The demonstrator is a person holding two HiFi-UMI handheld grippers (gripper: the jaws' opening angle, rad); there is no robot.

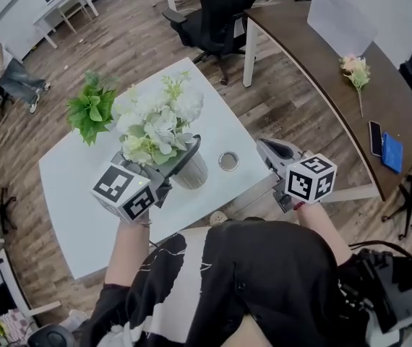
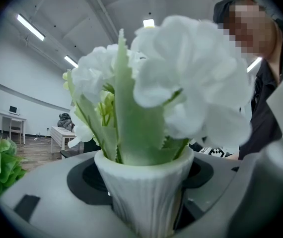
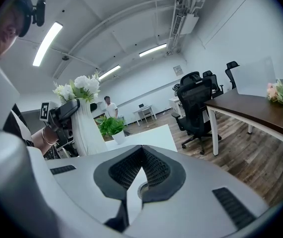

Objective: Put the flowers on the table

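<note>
Over the near side of the white table (image 1: 69, 186), the left gripper (image 1: 171, 166) is clamped round a ribbed white vase (image 1: 191, 170), with the white flowers (image 1: 155, 121) upright above its jaws. I can't tell whether the vase base touches the table. At the table's right edge, the right gripper (image 1: 267, 149) has its jaws pinched together on nothing. A green plant (image 1: 90, 110) stands on the table's far-left side.

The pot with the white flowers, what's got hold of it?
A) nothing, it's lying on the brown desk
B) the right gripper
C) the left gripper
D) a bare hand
C: the left gripper is clamped round the white ribbed pot, while the right gripper has nothing between its jaws.
</note>
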